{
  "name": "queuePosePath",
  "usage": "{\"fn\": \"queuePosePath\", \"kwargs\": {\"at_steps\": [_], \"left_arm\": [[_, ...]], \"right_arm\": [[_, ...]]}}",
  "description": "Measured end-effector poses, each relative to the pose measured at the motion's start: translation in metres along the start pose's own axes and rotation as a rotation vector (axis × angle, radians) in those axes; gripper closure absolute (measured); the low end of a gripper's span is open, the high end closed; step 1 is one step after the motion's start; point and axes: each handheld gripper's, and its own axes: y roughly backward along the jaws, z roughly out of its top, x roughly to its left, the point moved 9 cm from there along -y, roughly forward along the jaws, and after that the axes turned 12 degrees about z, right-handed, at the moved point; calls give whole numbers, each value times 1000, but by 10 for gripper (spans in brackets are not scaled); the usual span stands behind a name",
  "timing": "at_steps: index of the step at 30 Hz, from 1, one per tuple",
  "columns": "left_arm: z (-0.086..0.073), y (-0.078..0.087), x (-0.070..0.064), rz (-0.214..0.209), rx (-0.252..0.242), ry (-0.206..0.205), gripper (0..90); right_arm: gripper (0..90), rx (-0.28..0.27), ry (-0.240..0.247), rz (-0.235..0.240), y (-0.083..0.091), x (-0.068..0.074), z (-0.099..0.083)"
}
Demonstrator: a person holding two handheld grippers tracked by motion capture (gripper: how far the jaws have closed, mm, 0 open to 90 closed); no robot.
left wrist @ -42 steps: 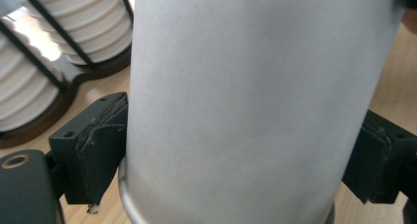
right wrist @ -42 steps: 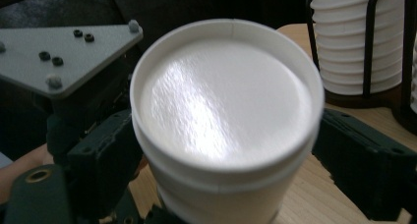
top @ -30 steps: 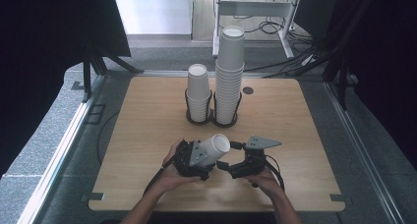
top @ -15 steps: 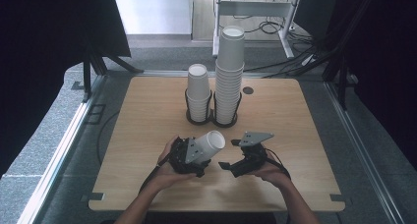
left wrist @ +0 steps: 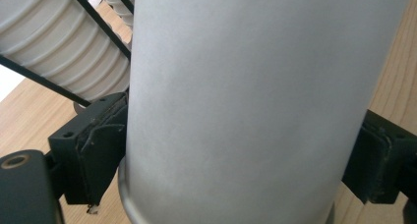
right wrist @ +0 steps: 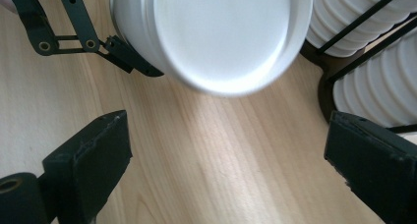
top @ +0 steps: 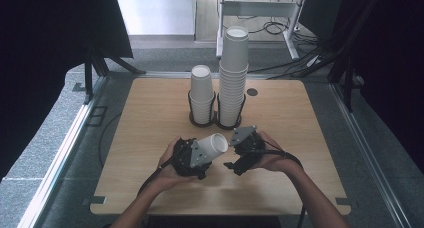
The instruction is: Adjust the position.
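On the surface [top: 150,113], two cup stacks stand side by side in a rack [top: 216,119] toward the far edge, the shorter stack [top: 202,94] left of the taller stack [top: 233,75]. Nearer, a single cup [top: 214,145] lies tilted in the left tool [top: 200,155], with the right tool [top: 240,150] just right of it.

A light wooden table [top: 150,118] stands on grey carpet [top: 45,153]. Black curtains [top: 45,43] hang at left and right. Beyond, a white metal frame [top: 257,10] and loose cables [top: 272,28] lie on the floor.
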Motion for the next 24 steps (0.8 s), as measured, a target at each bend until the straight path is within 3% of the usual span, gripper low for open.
{"fn": "queuePosePath", "kwargs": {"at_steps": [5,14,17,24], "left_arm": [[4,-3,-2,26,4,-64,94],[11,-10,-12,64,15,-185,94],[15,-11,-17,63,4,-192,94],[16,-12,-23,92,14,-257,94]], "right_arm": [[49,78,44,9,1,-5,5],[60,195,102,80,-9,-2,6],[74,233,107,107,-13,0,8],[143,285,101,158,-19,3,13]]}}
